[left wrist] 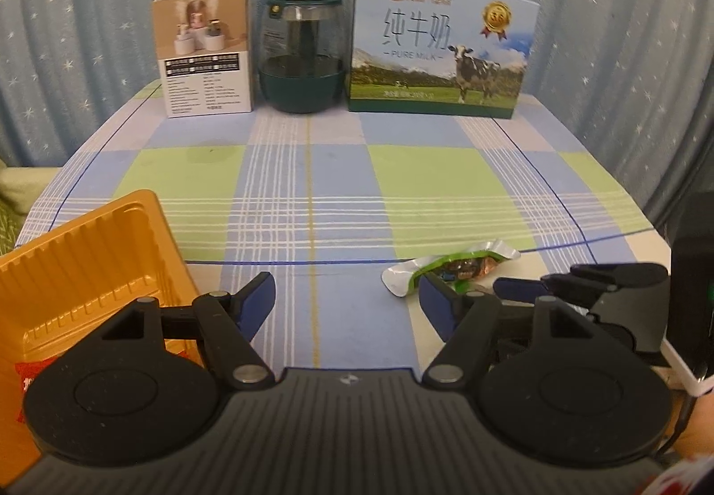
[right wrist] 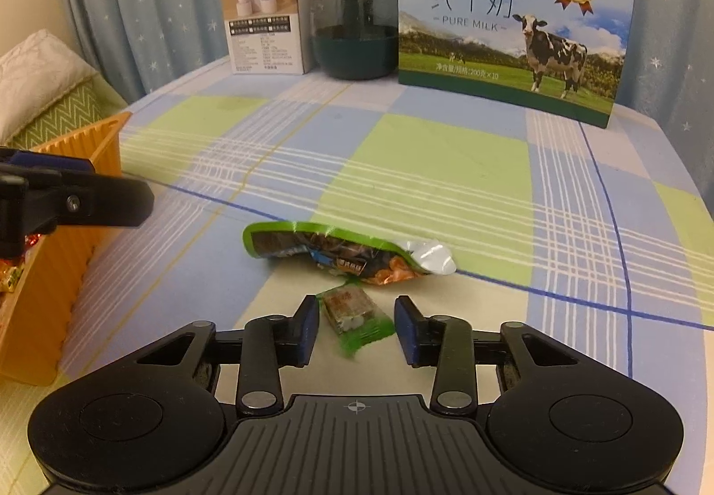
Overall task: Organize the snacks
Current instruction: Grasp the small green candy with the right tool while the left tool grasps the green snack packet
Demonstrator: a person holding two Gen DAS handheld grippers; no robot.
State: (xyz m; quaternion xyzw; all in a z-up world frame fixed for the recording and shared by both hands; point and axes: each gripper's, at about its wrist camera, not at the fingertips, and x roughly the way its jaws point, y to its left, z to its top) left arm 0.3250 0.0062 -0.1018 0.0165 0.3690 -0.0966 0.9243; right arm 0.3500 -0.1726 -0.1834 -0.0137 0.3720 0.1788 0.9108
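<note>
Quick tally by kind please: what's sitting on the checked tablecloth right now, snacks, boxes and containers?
Snack packets: 2, the open green pouch and the small wrapped candy between the right gripper's pads
Cardboard boxes: 2, milk carton box and small white box
Dark green glass jar: 1
Orange tray: 1, its contents mostly hidden
Total: 6

Two low wrist views, shared tablecloth [left wrist: 312, 182].
</note>
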